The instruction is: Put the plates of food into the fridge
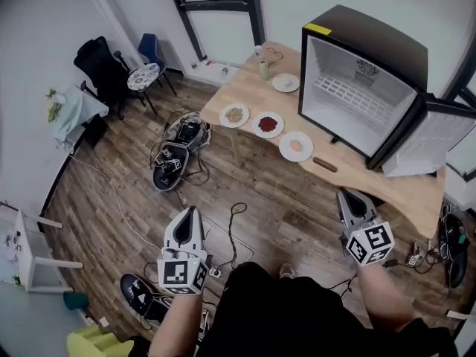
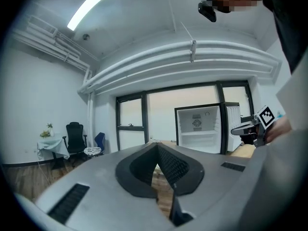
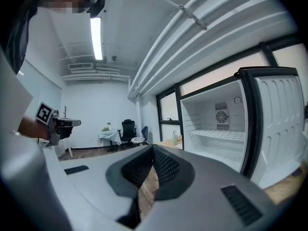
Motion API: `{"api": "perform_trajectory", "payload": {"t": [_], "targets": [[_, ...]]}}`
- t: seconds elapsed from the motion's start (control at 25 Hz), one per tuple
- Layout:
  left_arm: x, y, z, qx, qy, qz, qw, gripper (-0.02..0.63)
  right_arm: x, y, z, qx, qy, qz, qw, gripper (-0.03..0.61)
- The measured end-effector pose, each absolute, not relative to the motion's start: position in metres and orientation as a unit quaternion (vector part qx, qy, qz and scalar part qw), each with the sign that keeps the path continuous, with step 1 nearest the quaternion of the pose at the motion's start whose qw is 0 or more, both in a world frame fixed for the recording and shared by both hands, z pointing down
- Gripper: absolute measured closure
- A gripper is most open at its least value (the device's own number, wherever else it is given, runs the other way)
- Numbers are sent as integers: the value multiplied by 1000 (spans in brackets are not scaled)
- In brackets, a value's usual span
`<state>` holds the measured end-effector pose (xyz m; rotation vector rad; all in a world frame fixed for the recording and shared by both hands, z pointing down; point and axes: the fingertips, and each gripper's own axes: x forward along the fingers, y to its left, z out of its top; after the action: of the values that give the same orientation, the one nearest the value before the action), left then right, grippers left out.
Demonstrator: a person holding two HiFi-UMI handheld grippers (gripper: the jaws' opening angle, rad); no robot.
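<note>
L gripper (image 1: 190, 216): jaws together, tips meeting, nothing btwn them. R gripper (image 1: 348, 198): jaws closed tight too, empty. You hold both low at 6 o'clock of head view, pointing toward 12 o'clock, roughly level. They are well apart from each other and from the table (image 1: 372, 178).

Plates: 3 in a slanted row near the table's front edge, at 12 o'clock from you.
- plate 1 (image 1: 235, 114): pale food
- plate 2 (image 1: 268, 124): red food
- plate 3 (image 1: 296, 146): pinkish food

Plate 4 (image 1: 285, 82) sits farther back, at 12 o'clock of the row, near the fridge's left wall. Contents too small to tell. All 4 on the table, none in the fridge yet.

Fridge (image 1: 372, 42) stands on the table at 1 o'clock. Its door (image 1: 435, 129) is swung wide to the 3 o'clock side, wire shelf (image 1: 348, 91) showing.

Cup (image 1: 263, 68) at 11 o'clock of plate 4. On the floor, cable tangle + gear (image 1: 178, 151) at 11 o'clock; chair (image 1: 104, 69) at 10 o'clock.
</note>
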<state>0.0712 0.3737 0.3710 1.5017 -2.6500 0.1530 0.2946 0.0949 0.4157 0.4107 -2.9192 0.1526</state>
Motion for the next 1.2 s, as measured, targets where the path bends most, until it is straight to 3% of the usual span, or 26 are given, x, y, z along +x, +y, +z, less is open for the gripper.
{"api": "perform_trajectory", "payload": {"t": [0.4,1.2], "targets": [[44,336,380,509,-857,65,48,611,261,82,443,137,-982,80,105,558],[-123,180,396,655,-753,50,37,611,158,20,467,317,-934,115,118,558]]}}
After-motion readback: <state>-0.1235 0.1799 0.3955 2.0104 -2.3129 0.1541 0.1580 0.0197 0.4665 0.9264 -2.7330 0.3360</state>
